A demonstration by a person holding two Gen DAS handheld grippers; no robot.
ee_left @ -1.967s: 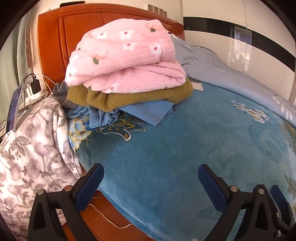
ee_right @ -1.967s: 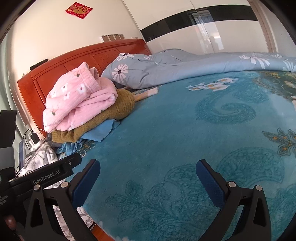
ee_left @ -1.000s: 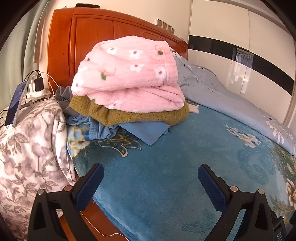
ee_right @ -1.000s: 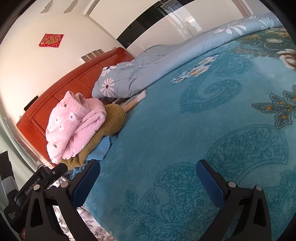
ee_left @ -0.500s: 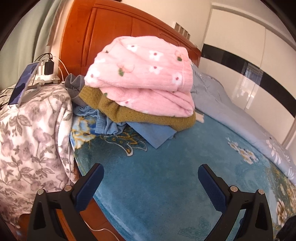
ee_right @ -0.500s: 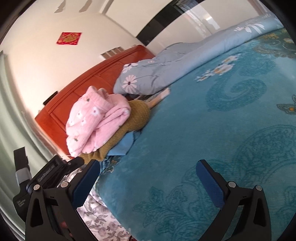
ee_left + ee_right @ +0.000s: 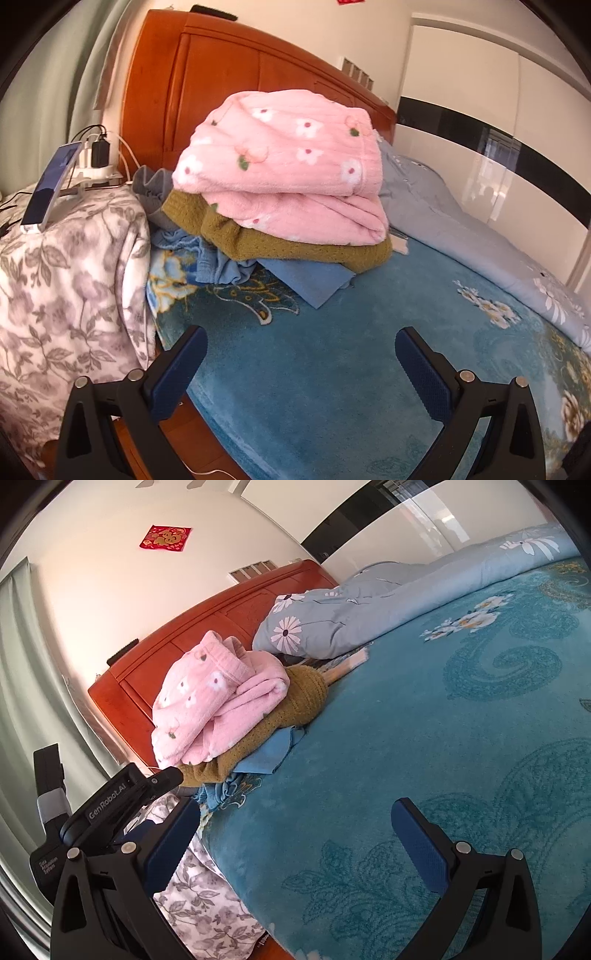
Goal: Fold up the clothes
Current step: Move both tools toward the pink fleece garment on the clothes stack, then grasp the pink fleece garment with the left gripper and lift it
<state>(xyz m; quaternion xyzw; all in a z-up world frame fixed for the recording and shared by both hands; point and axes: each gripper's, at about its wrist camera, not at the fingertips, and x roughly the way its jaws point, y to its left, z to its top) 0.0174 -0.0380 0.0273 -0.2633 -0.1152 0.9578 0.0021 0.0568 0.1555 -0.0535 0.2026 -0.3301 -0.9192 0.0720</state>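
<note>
While both jaws stand wide and empty, left gripper [image 7: 301, 363] and right gripper [image 7: 295, 832] short of the pile: approach step, next reach for pink fleece garment [image 7: 288, 166] atop.

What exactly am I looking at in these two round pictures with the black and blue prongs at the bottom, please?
There is no robot here. A person holds a two-finger gripper in each hand, and each gripper carries a fisheye camera looking forward along its fingers, which makes the pictures round and bent.

One picture comes from the left gripper, the other from the right gripper. The prongs are their blue-padded fingers. Both grippers are open and hold nothing.

Both look at a bed with a teal patterned blanket and an orange wooden headboard. Near the headboard sits a pile of clothes: a fluffy pink flowered garment on top, an olive-green knitted sweater under it, and a blue cloth at the bottom. A pale blue flowered quilt lies bunched along the far side.

The left gripper's body also shows at the lower left of the right-hand picture.
</note>
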